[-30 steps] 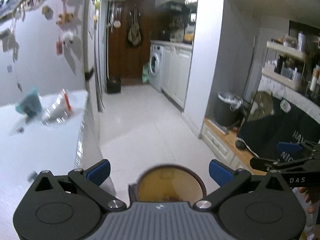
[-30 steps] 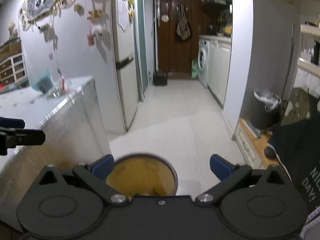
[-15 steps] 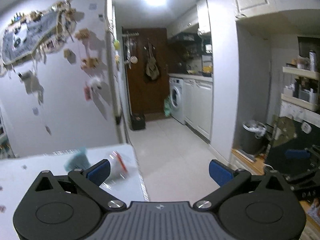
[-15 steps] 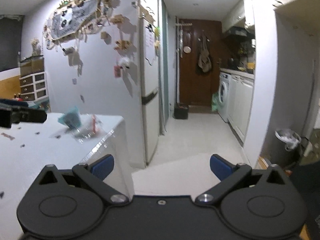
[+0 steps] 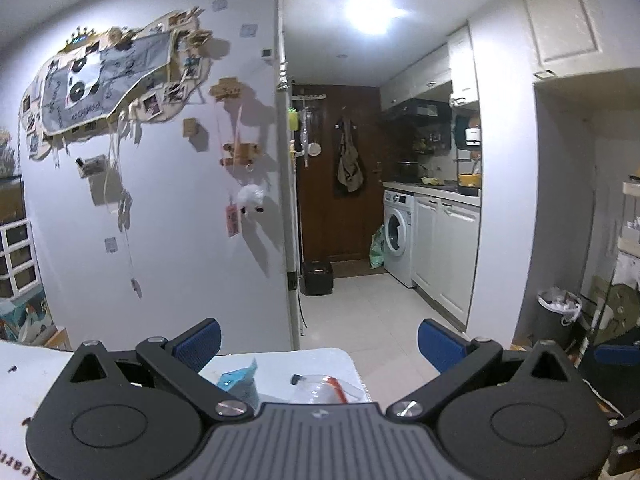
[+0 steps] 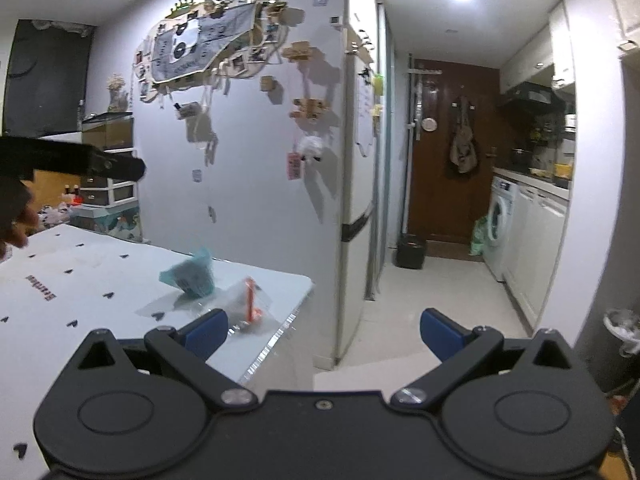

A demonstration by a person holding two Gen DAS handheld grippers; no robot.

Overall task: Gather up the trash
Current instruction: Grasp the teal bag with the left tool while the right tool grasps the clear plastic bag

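Note:
Two pieces of trash lie near the far corner of a white table [image 6: 80, 280]: a crumpled teal wrapper [image 6: 192, 276] and a clear plastic bag with an orange strip [image 6: 250, 304]. In the left wrist view the teal wrapper [image 5: 240, 384] and the clear bag [image 5: 320, 388] sit low, just beyond my left gripper [image 5: 319, 344], which is open and empty. My right gripper [image 6: 323, 332] is open and empty too, held off the table's right corner, with the bag by its left pad. A dark trash bin with a white liner [image 5: 558, 316] stands on the floor to the right.
A fridge [image 6: 360, 200] stands past the table corner. A hallway with a pale tiled floor [image 5: 360, 312] runs to a brown door, with a washing machine [image 5: 396, 236] and white cabinets on its right. A hand [image 6: 16, 216] shows at the left edge.
Both views have swung up from the floor to level. The round brown dish seen under both grippers a second ago is gone. The table trash now lies closer to both grippers.

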